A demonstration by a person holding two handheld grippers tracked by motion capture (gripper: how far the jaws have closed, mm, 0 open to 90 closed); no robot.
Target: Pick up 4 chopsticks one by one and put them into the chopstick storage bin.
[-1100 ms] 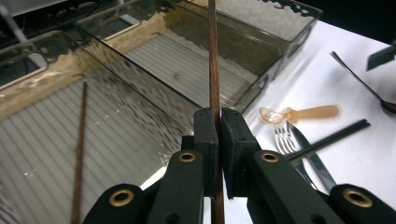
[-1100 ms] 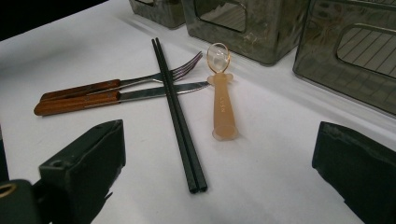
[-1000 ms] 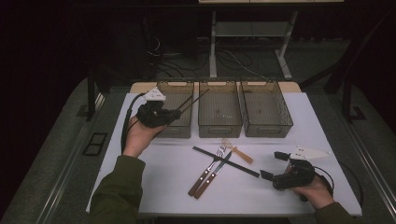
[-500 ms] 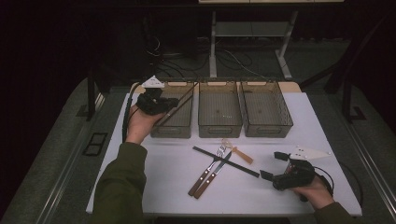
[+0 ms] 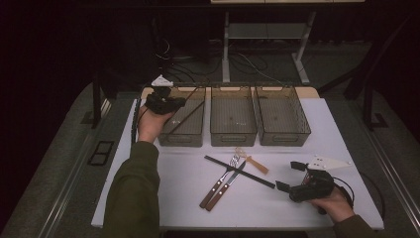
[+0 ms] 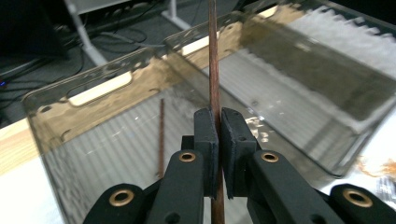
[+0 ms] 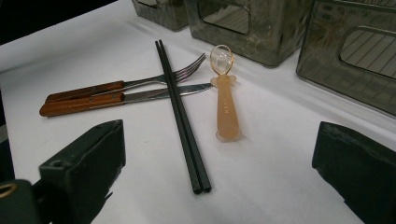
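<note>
Left gripper [image 6: 215,154] clenched on brown chopstick [image 6: 213,70], held over left bin [image 5: 184,136], likely to drop beside twin stick [image 6: 161,135] already inside. Chopstick's long axis runs diagonally over bin, far tip toward back corner. Right gripper [image 5: 293,178] released, idle on table [image 5: 346,129] near black chopsticks [image 7: 180,112], fork [image 7: 140,83], knife [image 7: 116,99], spoon [image 7: 225,102].

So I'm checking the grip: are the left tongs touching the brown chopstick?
Touching. The left gripper view shows the left tongs shut on the brown chopstick.

Bare tabletop [image 5: 307,148] lay btwn right gripper [image 5: 289,177] & bins; black chopsticks [image 5: 239,171] + cutlery blocked leftward.
</note>
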